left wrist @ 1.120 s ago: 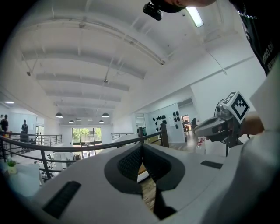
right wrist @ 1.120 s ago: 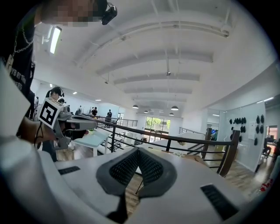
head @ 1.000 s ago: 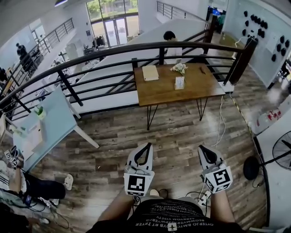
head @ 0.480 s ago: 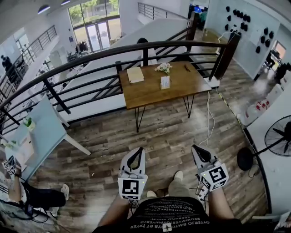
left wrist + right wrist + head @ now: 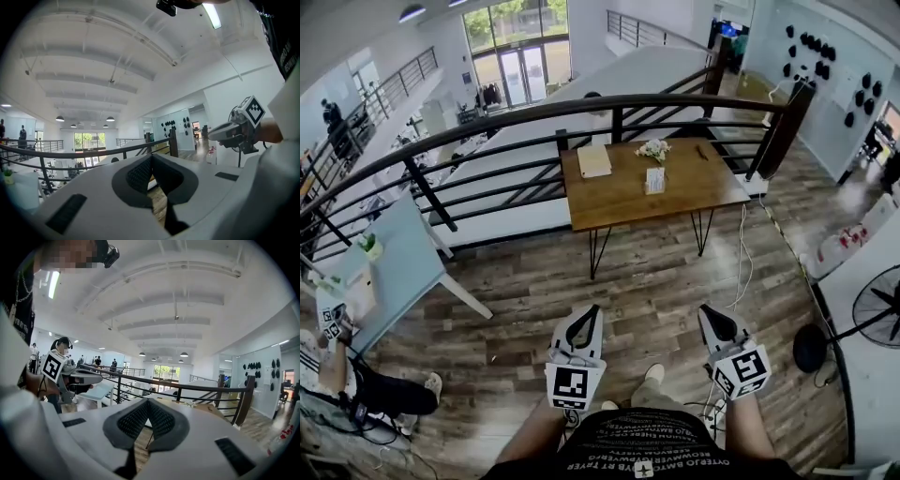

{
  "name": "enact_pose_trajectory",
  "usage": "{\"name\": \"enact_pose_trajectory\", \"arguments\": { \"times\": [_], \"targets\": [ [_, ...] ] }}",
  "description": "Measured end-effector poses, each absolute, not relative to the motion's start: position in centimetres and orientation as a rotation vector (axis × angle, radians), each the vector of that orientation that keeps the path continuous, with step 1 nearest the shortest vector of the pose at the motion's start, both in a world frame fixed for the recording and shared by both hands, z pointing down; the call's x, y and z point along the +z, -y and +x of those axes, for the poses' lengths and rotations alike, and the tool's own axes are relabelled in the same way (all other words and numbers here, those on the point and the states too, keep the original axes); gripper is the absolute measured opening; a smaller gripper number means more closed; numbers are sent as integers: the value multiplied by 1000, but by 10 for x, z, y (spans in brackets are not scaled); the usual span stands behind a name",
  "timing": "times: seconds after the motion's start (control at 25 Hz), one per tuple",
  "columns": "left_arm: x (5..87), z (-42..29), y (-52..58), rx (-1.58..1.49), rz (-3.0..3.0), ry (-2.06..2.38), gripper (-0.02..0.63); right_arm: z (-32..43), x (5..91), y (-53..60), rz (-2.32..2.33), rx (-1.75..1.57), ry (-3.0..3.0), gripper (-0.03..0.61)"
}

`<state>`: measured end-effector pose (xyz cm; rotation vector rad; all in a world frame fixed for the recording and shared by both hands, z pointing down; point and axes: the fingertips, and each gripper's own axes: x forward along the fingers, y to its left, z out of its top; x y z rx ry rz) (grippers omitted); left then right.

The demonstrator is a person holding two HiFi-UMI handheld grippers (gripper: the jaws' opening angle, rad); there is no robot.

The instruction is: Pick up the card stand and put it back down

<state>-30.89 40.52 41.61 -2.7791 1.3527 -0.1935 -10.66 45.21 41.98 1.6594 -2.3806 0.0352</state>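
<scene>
The card stand (image 5: 654, 180) is a small white upright card on the wooden table (image 5: 619, 197), which stands against the railing far ahead of me. A bunch of white flowers (image 5: 653, 149) and a tan notebook (image 5: 594, 160) lie beside it. My left gripper (image 5: 592, 310) and right gripper (image 5: 709, 312) are held low in front of my body, well short of the table. Both are shut, with nothing between their jaws. In the left gripper view the pads (image 5: 140, 174) meet at the tip, and the right gripper (image 5: 230, 131) shows alongside. The right gripper view shows its pads (image 5: 159, 418) closed too.
A black metal railing (image 5: 581, 106) runs behind the table over an open lower floor. A pale blue table (image 5: 398, 253) stands at the left, with a person (image 5: 356, 384) low beside it. A floor fan (image 5: 879, 307) and white cables (image 5: 739, 267) are at the right.
The view has swung left and then partly back right, and the table looks a little nearer. A shoe has come into view between the grippers. Both grippers keep their place, shut.
</scene>
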Motion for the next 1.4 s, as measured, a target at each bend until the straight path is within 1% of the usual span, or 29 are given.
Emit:
{"name": "enact_pose_trajectory", "arguments": {
  "times": [0.36, 0.96, 1.4],
  "targets": [
    [419, -279, -359, -229, -2779, -1376, 24, -71, 427, -406, 1666, 83, 2386, 15],
    [422, -219, -268, -223, -2740, -1461, 23, -2, 438, -310, 1622, 73, 2396, 15],
    [408, -162, -215, -232, -2665, -1556, 23, 68, 434, -254, 1581, 52, 2457, 15]
  ]
}}
